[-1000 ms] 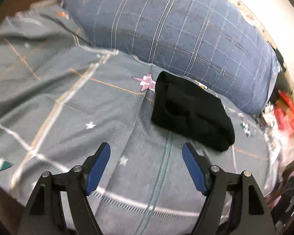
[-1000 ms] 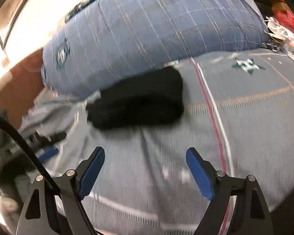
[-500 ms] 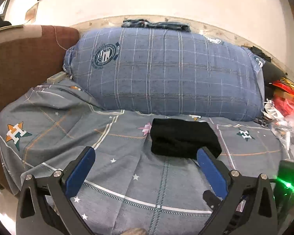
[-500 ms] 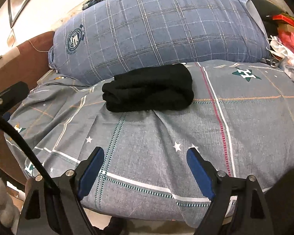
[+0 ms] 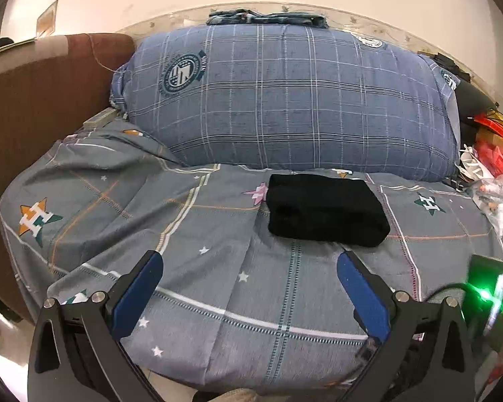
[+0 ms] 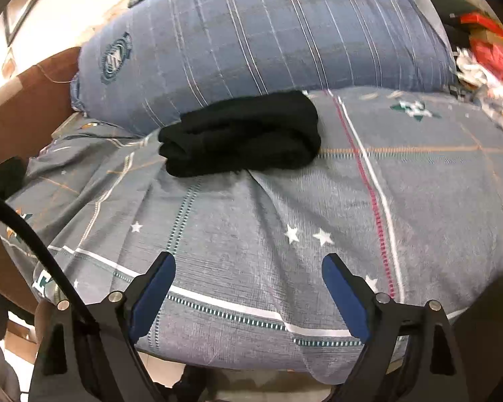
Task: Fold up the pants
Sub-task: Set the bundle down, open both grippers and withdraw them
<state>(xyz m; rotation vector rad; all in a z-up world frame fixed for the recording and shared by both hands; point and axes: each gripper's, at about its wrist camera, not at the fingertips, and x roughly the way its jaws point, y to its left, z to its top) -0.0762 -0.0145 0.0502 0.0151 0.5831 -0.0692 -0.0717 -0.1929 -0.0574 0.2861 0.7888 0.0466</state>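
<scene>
The black pants [image 5: 323,209] lie folded into a compact rectangular bundle on the grey patterned bed sheet [image 5: 191,254], just in front of the big blue plaid pillow. They also show in the right wrist view [image 6: 241,137]. My left gripper [image 5: 249,269] is open and empty, held back near the bed's front edge, well short of the pants. My right gripper [image 6: 248,274] is open and empty too, also back over the front part of the sheet.
A large blue plaid pillow [image 5: 291,100] fills the back of the bed. A brown headboard or sofa arm [image 5: 33,107] stands at the left. Red and white clutter [image 5: 489,160] is piled at the right. A black cable [image 6: 26,234] crosses the right wrist view's left side.
Both grippers have pulled back and up from the folded pants, so the whole bed and pillow now show. The pants have not moved. Both grippers stay open.
</scene>
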